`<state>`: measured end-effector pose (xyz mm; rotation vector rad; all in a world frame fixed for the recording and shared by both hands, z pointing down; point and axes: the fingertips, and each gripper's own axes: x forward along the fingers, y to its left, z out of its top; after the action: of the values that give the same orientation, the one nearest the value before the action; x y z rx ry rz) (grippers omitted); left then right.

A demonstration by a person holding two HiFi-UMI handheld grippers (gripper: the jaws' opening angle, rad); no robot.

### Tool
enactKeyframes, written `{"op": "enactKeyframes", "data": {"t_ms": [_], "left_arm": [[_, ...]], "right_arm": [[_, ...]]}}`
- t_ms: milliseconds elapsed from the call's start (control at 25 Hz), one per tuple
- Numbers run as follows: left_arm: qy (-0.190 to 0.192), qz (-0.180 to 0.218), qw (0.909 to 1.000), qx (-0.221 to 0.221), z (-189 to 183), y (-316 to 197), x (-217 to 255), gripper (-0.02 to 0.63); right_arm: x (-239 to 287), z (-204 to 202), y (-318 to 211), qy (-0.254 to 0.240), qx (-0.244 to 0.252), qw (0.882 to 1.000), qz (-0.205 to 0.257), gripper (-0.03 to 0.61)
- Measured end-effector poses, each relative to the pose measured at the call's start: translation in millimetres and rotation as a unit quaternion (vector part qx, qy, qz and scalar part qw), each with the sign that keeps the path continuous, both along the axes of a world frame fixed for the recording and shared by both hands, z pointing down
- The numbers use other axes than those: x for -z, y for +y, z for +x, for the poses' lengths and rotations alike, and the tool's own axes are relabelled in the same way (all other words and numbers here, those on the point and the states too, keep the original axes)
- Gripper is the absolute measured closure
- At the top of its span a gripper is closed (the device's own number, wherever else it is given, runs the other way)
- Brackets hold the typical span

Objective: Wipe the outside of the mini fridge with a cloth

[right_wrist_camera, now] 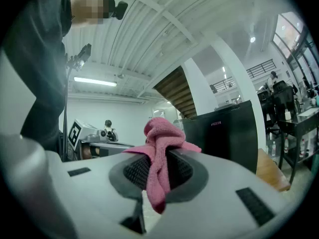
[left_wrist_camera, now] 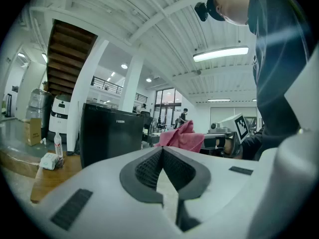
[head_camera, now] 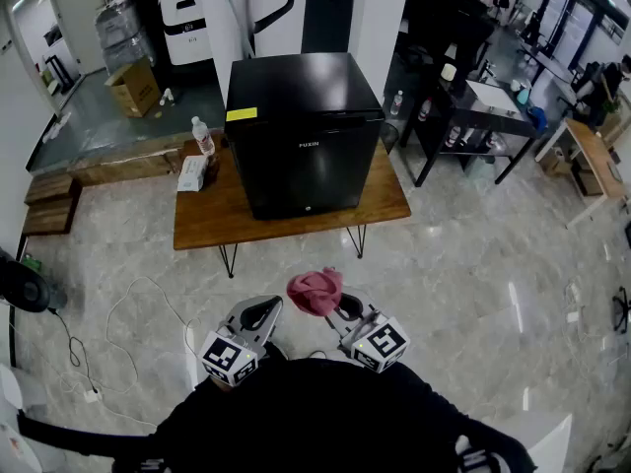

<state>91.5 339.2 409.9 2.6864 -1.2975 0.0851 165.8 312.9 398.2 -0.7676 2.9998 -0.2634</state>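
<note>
Nearest, pinching a bunched pink cloth (head_camera: pixel 315 290) tight in the right gripper (head_camera: pixel 337 306), with the left gripper (head_camera: pixel 270 305) squeezed shut on nothing just beside it. Farther off, the big black mini fridge (head_camera: pixel 304 136), toward the right edge of the low wooden table (head_camera: pixel 209 221), well apart from the cloth. Looks like no wiping started yet: top, front and sides all left to rub.

Looks like a large open-plan workspace, part office and part lab: polished stone-look floor (head_camera: pixel 463 254) with loose cables (head_camera: pixel 146 281) trailing across it, black work desks (head_camera: pixel 493 101) crowded with gear, a white machine (head_camera: pixel 184 13) and a cardboard box (head_camera: pixel 135 87) parked in a corner, a ribbed industrial ceiling (left_wrist_camera: pixel 149 14) with strip lights (left_wrist_camera: pixel 220 54), and a staircase (left_wrist_camera: pixel 67 59) up to a railed mezzanine (left_wrist_camera: pixel 107 86).
</note>
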Motion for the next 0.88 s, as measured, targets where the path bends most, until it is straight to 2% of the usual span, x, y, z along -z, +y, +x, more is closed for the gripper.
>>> {"op": "enactKeyframes", "data": {"t_ms": [640,760,880], "left_arm": [[-0.006,0.007,1.0000,0.002,-2.8,-0.5,1.4,0.609],[-0.006,0.013,0.9998,0.010,-5.0,-2.4,11.5,0.609],[-0.009,0.024,0.9993,0.026,-16.1,-12.8,29.7,0.609]], "right_arm": [[-4.4,-1.0,-0.3,0.014,0.006,1.000,0.004,0.529],[-0.4,2.2,-2.1,0.027,-0.001,0.999,0.020,0.529],[15.3,0.2,-14.1,0.050,-0.004,0.997,0.056,0.529]]}}
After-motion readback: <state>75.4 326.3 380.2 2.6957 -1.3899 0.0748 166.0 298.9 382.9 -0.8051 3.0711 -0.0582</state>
